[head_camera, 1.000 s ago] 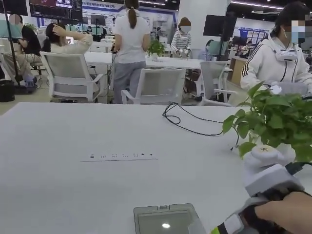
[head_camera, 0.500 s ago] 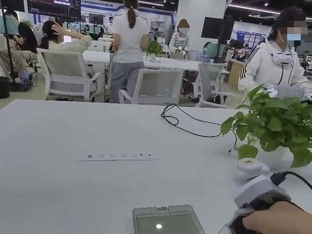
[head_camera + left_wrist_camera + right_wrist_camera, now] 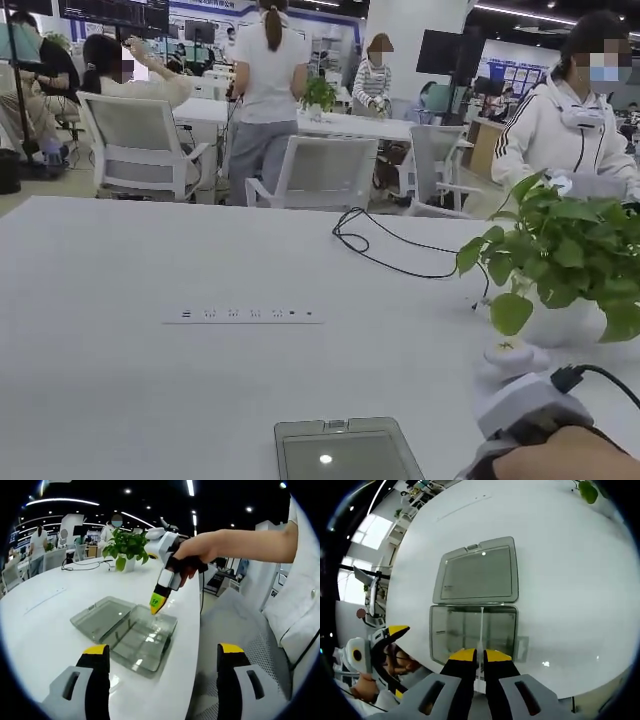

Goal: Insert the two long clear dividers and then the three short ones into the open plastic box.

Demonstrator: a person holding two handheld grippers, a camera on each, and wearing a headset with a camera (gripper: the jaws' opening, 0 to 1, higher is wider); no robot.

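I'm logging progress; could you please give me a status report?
Left gripper open, short of the box. Right gripper shut on clear divider, upright inside box. Lid open flat, nothing blocking.

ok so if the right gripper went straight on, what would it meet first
Likely the open plastic box: the right gripper, shut on a clear divider, points down into it, though depth is unclear.

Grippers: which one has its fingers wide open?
The left gripper: its fingers stand far apart. The right gripper's fingers pinch a thin clear divider over the box.
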